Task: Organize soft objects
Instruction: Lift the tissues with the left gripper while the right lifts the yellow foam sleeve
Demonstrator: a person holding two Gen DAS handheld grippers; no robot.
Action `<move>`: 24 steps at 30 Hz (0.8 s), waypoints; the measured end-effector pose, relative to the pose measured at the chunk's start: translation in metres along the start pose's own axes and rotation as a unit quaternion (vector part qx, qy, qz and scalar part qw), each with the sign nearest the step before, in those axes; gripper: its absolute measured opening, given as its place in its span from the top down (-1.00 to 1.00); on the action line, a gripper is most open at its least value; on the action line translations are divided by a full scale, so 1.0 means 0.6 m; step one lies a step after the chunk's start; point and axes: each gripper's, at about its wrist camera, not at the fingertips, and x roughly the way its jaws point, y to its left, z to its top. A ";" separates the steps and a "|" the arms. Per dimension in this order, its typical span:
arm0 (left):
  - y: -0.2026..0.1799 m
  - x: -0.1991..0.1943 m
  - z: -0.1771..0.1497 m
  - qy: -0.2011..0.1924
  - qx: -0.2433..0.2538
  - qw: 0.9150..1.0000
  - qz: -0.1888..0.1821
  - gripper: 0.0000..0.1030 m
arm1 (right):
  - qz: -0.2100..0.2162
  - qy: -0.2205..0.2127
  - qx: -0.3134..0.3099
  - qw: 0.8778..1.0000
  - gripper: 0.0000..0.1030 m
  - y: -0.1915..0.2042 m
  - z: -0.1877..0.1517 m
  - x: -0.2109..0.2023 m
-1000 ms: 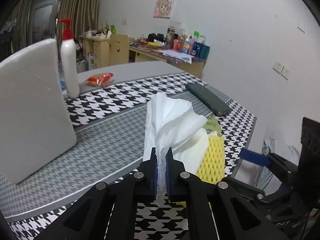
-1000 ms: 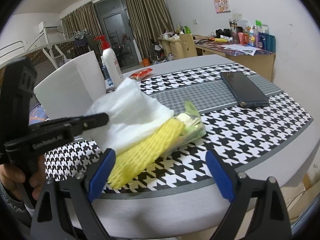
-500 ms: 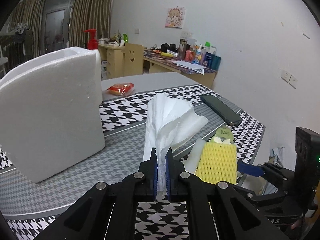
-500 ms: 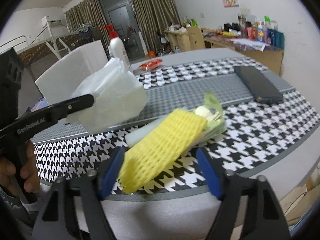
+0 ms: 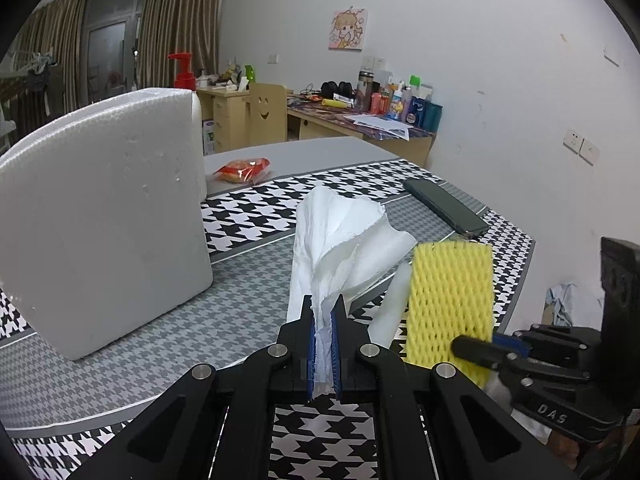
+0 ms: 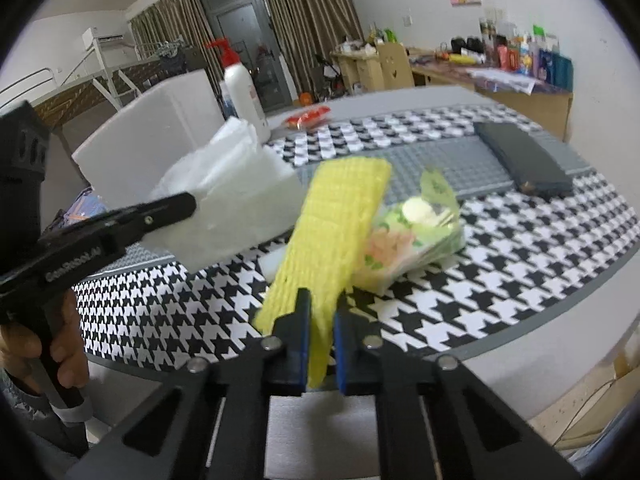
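Observation:
My left gripper (image 5: 324,312) is shut on a bunch of white tissue (image 5: 340,236) and holds it above the table; the tissue also shows in the right wrist view (image 6: 236,200). My right gripper (image 6: 322,308) is shut on a yellow foam net sleeve (image 6: 336,220) and has its front end lifted off the table; the sleeve also shows in the left wrist view (image 5: 452,296). A white foam roll (image 5: 390,304) lies beside the sleeve. A green floral tissue pack (image 6: 416,236) lies on the table behind it.
A white foam box (image 5: 100,220) stands at the left on the houndstooth tablecloth (image 6: 500,280). A pump bottle (image 6: 240,88), a red snack packet (image 5: 242,169) and a dark phone (image 6: 520,160) lie farther back. The table edge is close at the right.
My right gripper closed on the yellow sleeve and lifted it. My left gripper moved the tissue left, nearer the foam box, uncovering the sleeve and the pack.

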 end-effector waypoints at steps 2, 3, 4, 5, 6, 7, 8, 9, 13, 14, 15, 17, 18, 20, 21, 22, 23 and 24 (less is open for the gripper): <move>-0.001 -0.006 0.000 -0.005 0.001 1.000 0.001 0.87 | -0.006 -0.011 -0.006 1.000 0.77 0.003 0.002 -0.009; -0.001 -0.009 -0.001 -0.006 0.001 1.000 0.001 0.87 | -0.008 -0.014 -0.007 1.000 0.77 0.003 0.004 -0.011; -0.002 -0.011 -0.001 -0.008 0.002 1.000 0.001 0.87 | -0.012 -0.016 -0.007 1.000 0.77 0.003 0.006 -0.013; -0.001 -0.014 -0.001 -0.008 0.001 1.000 0.002 0.87 | -0.013 -0.017 -0.006 1.000 0.77 0.002 0.007 -0.015; -0.001 -0.016 -0.001 -0.010 0.000 1.000 0.003 0.87 | -0.014 -0.019 -0.007 1.000 0.77 0.002 0.009 -0.016; 0.000 -0.019 -0.001 -0.011 -0.003 1.000 0.005 0.87 | -0.014 -0.021 -0.008 1.000 0.77 0.003 0.010 -0.018; 0.001 -0.020 -0.001 -0.012 -0.003 1.000 0.006 0.87 | -0.014 -0.023 -0.008 1.000 0.77 0.004 0.011 -0.020; 0.001 -0.022 -0.001 -0.014 -0.002 1.000 0.008 0.87 | -0.015 -0.025 -0.009 1.000 0.77 0.005 0.012 -0.022; -0.002 -0.029 0.001 -0.018 0.000 1.000 0.008 0.87 | -0.016 -0.032 -0.010 0.999 0.77 0.006 0.018 -0.028; -0.003 -0.031 0.002 -0.020 0.001 1.000 0.008 0.87 | -0.017 -0.033 -0.010 0.999 0.77 0.006 0.020 -0.029; -0.004 -0.033 0.003 -0.022 0.001 1.000 0.009 0.87 | -0.017 -0.034 -0.011 0.999 0.77 0.007 0.021 -0.031; -0.004 -0.037 0.003 -0.024 0.002 1.000 0.009 0.87 | -0.017 -0.037 -0.012 0.999 0.77 0.007 0.025 -0.033; -0.004 -0.039 0.003 -0.025 0.002 1.000 0.010 0.87 | -0.018 -0.040 -0.014 0.999 0.77 0.009 0.026 -0.035; -0.006 -0.042 0.004 -0.027 0.003 1.000 0.009 0.87 | -0.018 -0.045 -0.015 0.999 0.77 0.011 0.029 -0.039; -0.005 -0.043 0.005 -0.028 0.003 1.000 0.008 0.87 | -0.018 -0.049 -0.016 0.999 0.77 0.011 0.032 -0.041; -0.005 -0.045 0.006 -0.029 0.004 1.000 0.009 0.87 | -0.019 -0.050 -0.017 0.998 0.76 0.011 0.034 -0.042; -0.005 -0.046 0.007 -0.030 0.004 0.999 0.009 0.87 | -0.020 -0.052 -0.018 0.998 0.77 0.012 0.036 -0.043; -0.004 -0.048 0.008 -0.032 0.003 0.999 0.010 0.87 | -0.019 -0.053 -0.019 0.998 0.76 0.013 0.038 -0.044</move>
